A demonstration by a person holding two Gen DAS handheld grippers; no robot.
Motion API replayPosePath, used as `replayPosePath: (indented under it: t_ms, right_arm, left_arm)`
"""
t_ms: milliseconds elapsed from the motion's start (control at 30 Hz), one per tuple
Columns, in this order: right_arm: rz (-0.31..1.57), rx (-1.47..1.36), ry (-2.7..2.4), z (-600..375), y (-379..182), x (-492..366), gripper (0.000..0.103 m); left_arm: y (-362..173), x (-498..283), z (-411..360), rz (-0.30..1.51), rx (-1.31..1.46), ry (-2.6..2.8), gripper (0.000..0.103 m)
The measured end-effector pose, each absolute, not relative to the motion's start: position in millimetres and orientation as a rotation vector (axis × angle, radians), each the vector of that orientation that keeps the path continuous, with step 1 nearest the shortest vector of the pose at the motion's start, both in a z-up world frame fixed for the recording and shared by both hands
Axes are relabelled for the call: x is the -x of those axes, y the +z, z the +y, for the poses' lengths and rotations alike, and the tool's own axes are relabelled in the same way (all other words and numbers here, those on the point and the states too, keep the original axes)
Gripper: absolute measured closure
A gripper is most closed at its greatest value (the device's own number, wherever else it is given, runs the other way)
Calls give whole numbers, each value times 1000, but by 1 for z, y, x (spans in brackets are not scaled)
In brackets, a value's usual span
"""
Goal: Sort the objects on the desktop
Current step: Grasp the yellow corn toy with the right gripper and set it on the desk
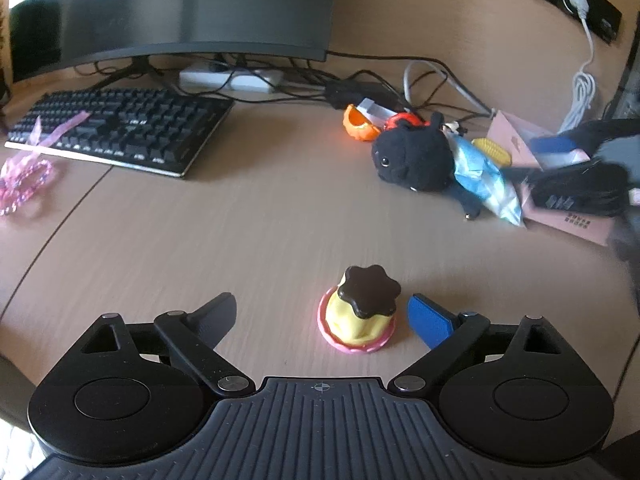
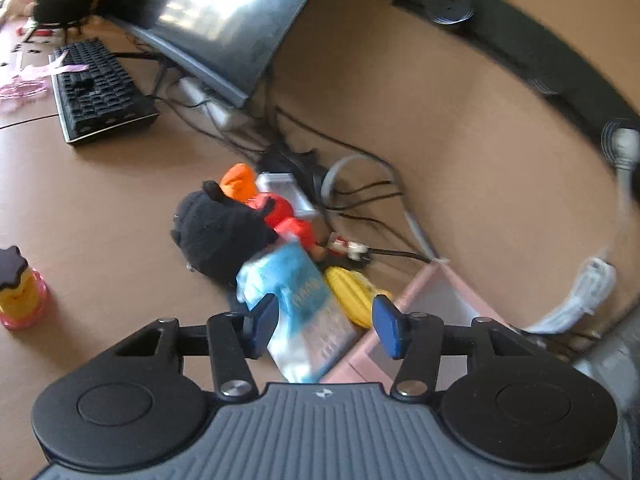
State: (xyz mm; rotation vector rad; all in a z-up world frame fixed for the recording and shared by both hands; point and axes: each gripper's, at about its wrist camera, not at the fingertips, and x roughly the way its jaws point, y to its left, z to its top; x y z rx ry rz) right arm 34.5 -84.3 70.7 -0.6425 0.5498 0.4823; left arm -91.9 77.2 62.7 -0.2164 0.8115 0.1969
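In the left wrist view, the left gripper (image 1: 322, 316) stood wide open low in the frame, holding nothing. The pudding toy (image 1: 360, 312), yellow with a dark brown top on a pink base, sat upright on the table (image 1: 200, 232) between the fingers, nearer the blue-padded one at lower right but seemingly not touching it. That framing reads as a lineup for picking it up. Right of centre lay a pile: a black plush (image 1: 412, 156), an orange toy (image 1: 358, 122) behind it, a blue-and-white packet (image 1: 484, 176) leaning on the plush, a yellow ridged toy (image 1: 493, 153) and a pink box (image 1: 516, 140). The pile looked like the unsorted heap, gathered beside the box. A keyboard (image 1: 120, 128) and pink ribbon (image 1: 24, 176) lay at the left, under a monitor (image 1: 172, 8).

In the right wrist view, which was blurred, the right gripper (image 2: 325, 326) was moderately open. The blue-and-white packet (image 2: 304, 308) lay between its fingers, the left pad at the packet's edge; whether it touched I cannot tell, and the far pad stood clear. The pink box (image 2: 436, 300) opened just beyond, likely the destination. The pudding toy (image 2: 18, 288) stood well apart at the left edge.
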Motion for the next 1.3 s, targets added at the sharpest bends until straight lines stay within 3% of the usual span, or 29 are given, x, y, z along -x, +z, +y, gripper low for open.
replayPosePath:
  t_ms: [200,300,400,533,633,733,967,1000,1167,1300]
  right_arm:
    - [543,928,530,-53,23,-50,47]
    - [626,805,545,-48,15,-67,35]
    - [670,616,646,-39,27,-67,32]
    - [667,460,833,-33,55,-59,37]
    - [545,600,719,-37,68,-59,41]
    - [525,782,608,-45,57,-74,49]
    - [654,795,546,-50,18,-104,50]
    - [666,791,539,-47,13,-108,58]
    - [655,783,518,-42,9,-101,75]
    - [669,708,543,-55,27,-68,77]
  left_arm:
    - [57,106,78,844,273,227,4]
    - [54,112,78,856,292,245,4]
    - [52,113,79,866,303,259,3]
    - [56,114,79,852,301,272,3]
    - [56,115,81,840,325,283,3]
    - [54,115,81,837,342,285,3]
    - [54,113,78,858,320,275,3]
    - [54,113,77,858,315,272,3]
    - [53,108,77,866,304,234,3]
    - [50,96,70,885,289,162,3]
